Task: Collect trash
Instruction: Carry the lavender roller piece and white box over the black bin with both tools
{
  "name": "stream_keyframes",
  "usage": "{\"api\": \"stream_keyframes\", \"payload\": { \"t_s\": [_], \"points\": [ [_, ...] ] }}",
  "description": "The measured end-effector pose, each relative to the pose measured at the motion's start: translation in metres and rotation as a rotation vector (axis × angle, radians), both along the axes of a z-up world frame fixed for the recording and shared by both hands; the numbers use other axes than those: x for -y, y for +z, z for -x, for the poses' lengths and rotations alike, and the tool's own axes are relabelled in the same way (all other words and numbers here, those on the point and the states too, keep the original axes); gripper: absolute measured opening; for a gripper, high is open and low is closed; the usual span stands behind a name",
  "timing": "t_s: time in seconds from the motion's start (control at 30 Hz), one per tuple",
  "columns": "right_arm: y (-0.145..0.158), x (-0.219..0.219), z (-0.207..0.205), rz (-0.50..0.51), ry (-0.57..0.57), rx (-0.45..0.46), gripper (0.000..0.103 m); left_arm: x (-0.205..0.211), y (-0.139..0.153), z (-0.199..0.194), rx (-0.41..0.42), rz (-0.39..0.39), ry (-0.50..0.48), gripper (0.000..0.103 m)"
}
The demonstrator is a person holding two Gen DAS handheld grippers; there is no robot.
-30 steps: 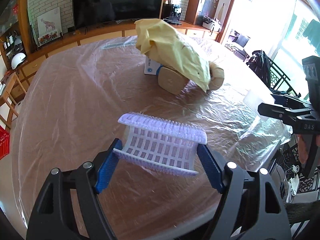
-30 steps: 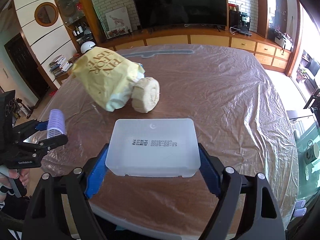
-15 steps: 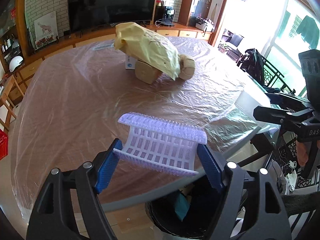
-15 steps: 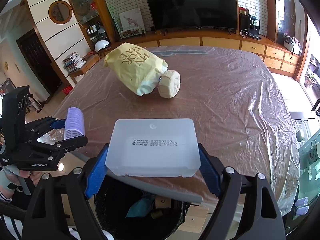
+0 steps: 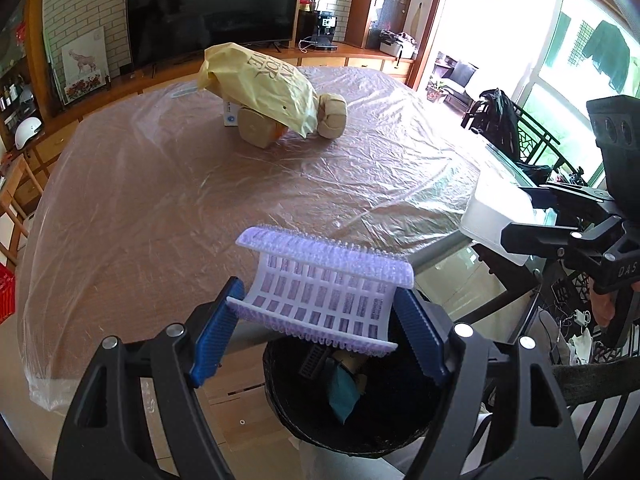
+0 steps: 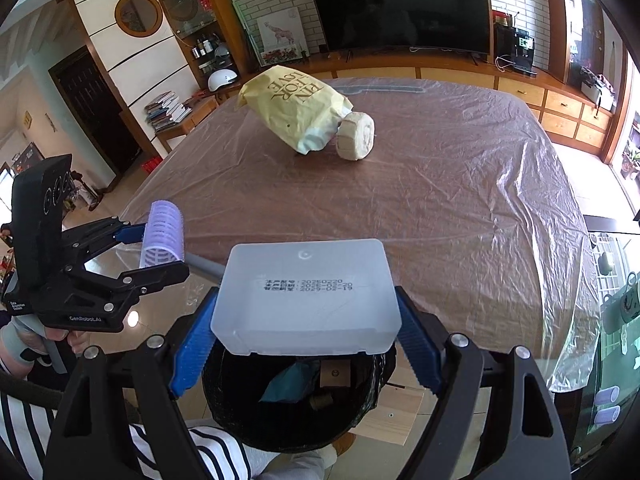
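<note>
My left gripper [image 5: 320, 320] is shut on a lilac plastic hair roller [image 5: 320, 292] and holds it over the black trash bin [image 5: 400, 432] below the table edge. The roller also shows in the right wrist view [image 6: 162, 236]. My right gripper [image 6: 306, 320] is shut on a frosted white plastic box [image 6: 306, 292] with a printed date, held above the same bin [image 6: 352, 412]. The box also shows in the left wrist view [image 5: 496, 216]. On the table lie a yellow bag [image 6: 296, 104] and a beige paper roll [image 6: 356, 142].
The table [image 6: 460, 200] is covered in clear plastic film. The bin holds teal scrap [image 5: 342, 392] and other trash. A TV [image 6: 400, 8] and cabinets stand behind. A white-blue box [image 5: 231, 114] lies under the yellow bag. The person's striped sleeve [image 6: 168, 452] is low left.
Both grippers have pulled back from over the table past its near edge, each still holding its item. The black bin has come into view beneath them.
</note>
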State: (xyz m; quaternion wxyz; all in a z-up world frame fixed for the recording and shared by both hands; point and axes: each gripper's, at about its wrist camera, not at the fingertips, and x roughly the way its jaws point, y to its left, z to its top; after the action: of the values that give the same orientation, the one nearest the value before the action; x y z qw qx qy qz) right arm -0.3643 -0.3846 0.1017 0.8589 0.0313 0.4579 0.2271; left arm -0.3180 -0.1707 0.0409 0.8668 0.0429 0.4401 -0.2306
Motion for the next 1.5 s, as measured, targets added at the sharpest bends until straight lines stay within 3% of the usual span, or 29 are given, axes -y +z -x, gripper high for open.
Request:
{"api": "stream_keyframes", "payload": {
  "t_s": [0.7, 1.5],
  "points": [
    [-0.016, -0.007, 0.029, -0.021, 0.042, -0.047, 0.081, 0.017, -0.01, 0.034, -0.028, 0.0, -0.038, 0.077],
    [-0.034, -0.009, 0.03, -0.009, 0.057, -0.086, 0.081, 0.019, -0.025, 0.047, -0.062, -0.015, -0.025, 0.077]
  ]
}}
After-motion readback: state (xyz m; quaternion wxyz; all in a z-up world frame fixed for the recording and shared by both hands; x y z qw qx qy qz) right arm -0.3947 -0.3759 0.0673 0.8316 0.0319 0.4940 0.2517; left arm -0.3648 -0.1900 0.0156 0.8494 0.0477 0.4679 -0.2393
